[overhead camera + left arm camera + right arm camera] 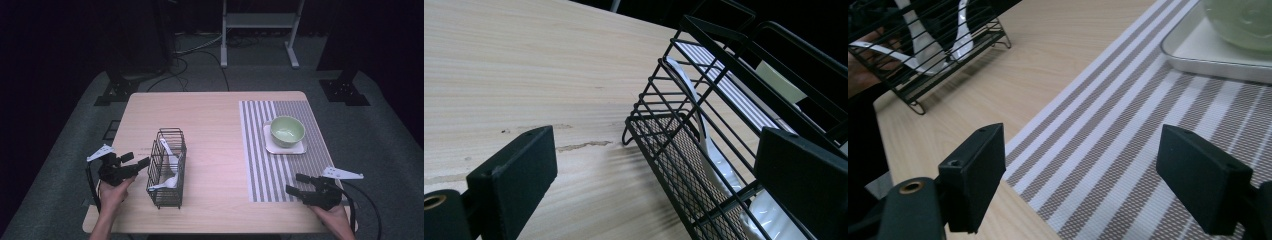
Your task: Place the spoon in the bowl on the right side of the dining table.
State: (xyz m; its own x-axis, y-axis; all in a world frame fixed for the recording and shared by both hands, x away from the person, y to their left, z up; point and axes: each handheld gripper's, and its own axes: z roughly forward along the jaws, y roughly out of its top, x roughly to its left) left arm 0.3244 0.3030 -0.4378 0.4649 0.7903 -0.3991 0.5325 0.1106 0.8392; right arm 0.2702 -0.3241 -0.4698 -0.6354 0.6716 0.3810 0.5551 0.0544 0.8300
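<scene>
High view showed, at the left, the left hand-held gripper [143, 163] with its jaws apart, tips just beside the near left wall of the black wire basket [167, 167] and nothing clamped between them. The basket stood upright on the wooden surface [210, 120], left of centre, with two white spoons [170, 167] leaning inside it. Judging from this, the step in hand was a reach for the basket or a spoon; to do it well the left hand-held gripper probably needed to rise above the rim and come down on a spoon handle, since the thin wires blocked any approach from the side and a push there could slide or tip the light basket. In the left gripper view one jaw already sat against the wire side, with a spoon bowl behind the mesh. Further right lay a striped placemat [280, 170] carrying a green bowl [287, 131] on a white square plate [285, 146], well apart from the basket. At the far right, the right hand-held gripper [295, 184] hovered wide open and empty over the placemat's near edge.
</scene>
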